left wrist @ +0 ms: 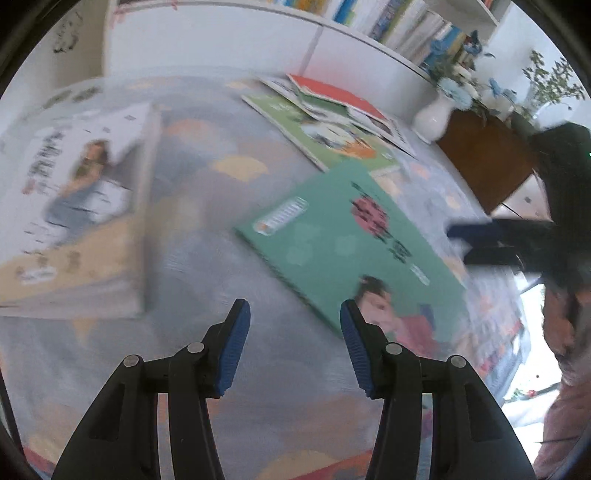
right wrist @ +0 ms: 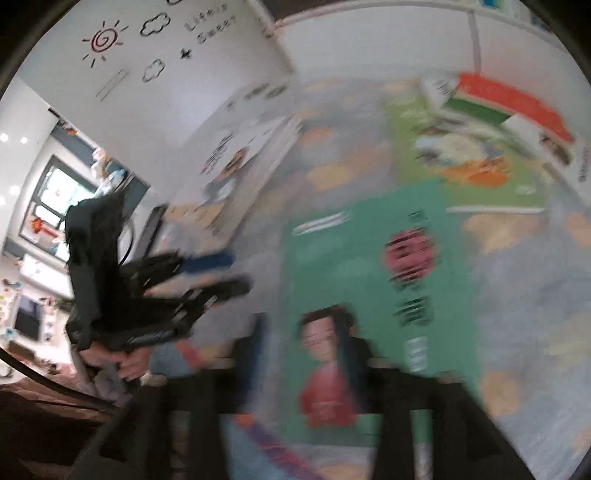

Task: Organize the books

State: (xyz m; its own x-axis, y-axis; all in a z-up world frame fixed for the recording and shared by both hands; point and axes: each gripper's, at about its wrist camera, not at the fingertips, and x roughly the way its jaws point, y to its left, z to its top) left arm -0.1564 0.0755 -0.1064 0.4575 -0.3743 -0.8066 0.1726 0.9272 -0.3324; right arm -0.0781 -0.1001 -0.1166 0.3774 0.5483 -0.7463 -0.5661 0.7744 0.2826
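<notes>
A teal book (left wrist: 347, 236) with a child on its cover lies flat on the patterned table, just ahead and right of my open, empty left gripper (left wrist: 295, 328). A white and tan book (left wrist: 74, 206) lies to the left. A loose pile of green, white and red books (left wrist: 332, 118) lies at the back. My right gripper (left wrist: 480, 243) reaches in from the right beside the teal book. In the blurred right wrist view my right gripper (right wrist: 303, 354) hovers open over the teal book (right wrist: 362, 266); the left gripper (right wrist: 207, 273) shows at left, the book pile (right wrist: 480, 147) beyond.
A white cabinet (left wrist: 221, 44) topped by a shelf of upright books (left wrist: 406, 26) runs behind the table. A white vase of flowers (left wrist: 436, 118) stands on a brown stand at the back right. The patterned tablecloth (left wrist: 207, 258) covers the table.
</notes>
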